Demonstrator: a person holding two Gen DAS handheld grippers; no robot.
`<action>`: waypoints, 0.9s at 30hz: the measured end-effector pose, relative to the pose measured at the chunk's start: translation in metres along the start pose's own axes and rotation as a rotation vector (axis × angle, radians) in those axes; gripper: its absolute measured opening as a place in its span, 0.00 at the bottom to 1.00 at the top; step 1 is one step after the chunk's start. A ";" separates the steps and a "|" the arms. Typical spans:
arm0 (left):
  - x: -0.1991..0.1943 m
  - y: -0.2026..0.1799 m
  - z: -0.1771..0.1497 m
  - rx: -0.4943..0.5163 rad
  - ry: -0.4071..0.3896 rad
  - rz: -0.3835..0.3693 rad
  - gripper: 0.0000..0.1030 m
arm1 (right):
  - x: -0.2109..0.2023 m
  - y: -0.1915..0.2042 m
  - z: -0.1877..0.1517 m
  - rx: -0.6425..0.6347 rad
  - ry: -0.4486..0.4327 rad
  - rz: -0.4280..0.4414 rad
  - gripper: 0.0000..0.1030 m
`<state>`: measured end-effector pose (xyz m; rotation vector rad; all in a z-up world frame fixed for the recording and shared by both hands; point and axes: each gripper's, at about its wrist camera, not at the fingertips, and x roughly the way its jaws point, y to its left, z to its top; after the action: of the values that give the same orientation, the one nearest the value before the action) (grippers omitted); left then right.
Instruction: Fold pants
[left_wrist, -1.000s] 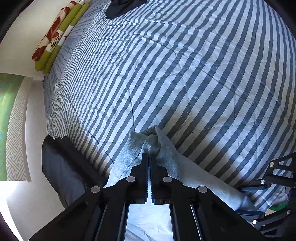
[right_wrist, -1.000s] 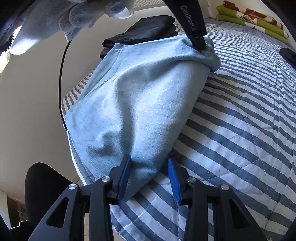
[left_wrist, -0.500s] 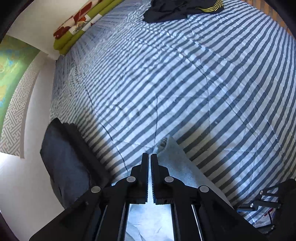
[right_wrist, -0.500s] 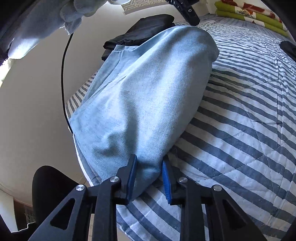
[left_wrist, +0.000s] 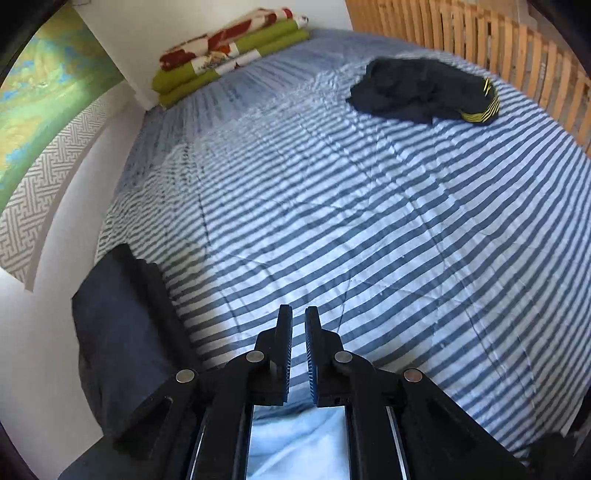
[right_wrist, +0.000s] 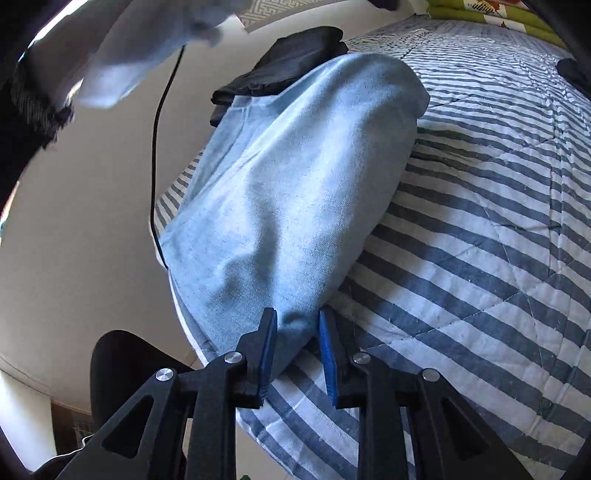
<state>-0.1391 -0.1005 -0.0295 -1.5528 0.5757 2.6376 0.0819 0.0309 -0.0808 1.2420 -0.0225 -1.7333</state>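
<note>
The pants (right_wrist: 295, 192), pale blue denim, lay folded along the left edge of the bed (right_wrist: 498, 229), a long bundle running from the near corner toward the far end. Their near end sat between the blue pads (right_wrist: 266, 347) of the right gripper (right_wrist: 297, 347). The left pad touched the cloth; the right pad stood just beside it with a thin gap showing, so a firm pinch could not be confirmed. The jaws stood a little apart around the fold.

The left gripper (left_wrist: 298, 332) hung over the striped cover with nothing between its fingers (left_wrist: 284, 343). Its jaws were opening, a narrow slit showing between them. A patch of the pale denim (left_wrist: 295, 443) showed below it, through the gap in its frame.

A dark folded garment (right_wrist: 291, 59) lay at the far end of the pants, touching them, at the bed's left edge. In the left view the same dark stack (left_wrist: 122, 332) sat near and to the left of the gripper. Far right on the bed lay a crumpled dark garment with yellow stripes (left_wrist: 428, 90), close to a wooden slat rail (left_wrist: 480, 37). A folded green and red blanket (left_wrist: 229, 61) rested at the far left corner against the wall.

At the top left of the right view a blurred gloved hand (right_wrist: 147, 48) showed, with a black cable (right_wrist: 157, 147) hanging down beside the bed.
</note>
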 end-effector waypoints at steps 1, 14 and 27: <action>-0.016 0.011 -0.016 -0.015 -0.013 0.015 0.14 | -0.010 0.000 0.003 -0.003 -0.031 0.016 0.20; 0.002 0.109 -0.204 -0.261 0.005 -0.093 0.24 | 0.007 0.031 0.161 -0.344 -0.010 -0.080 0.28; 0.032 0.182 -0.224 -0.469 -0.104 -0.002 0.23 | 0.013 -0.064 0.193 -0.106 0.004 -0.370 0.20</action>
<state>-0.0052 -0.3483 -0.0991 -1.4832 -0.0615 2.9763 -0.1039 -0.0368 -0.0303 1.2265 0.3158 -2.0179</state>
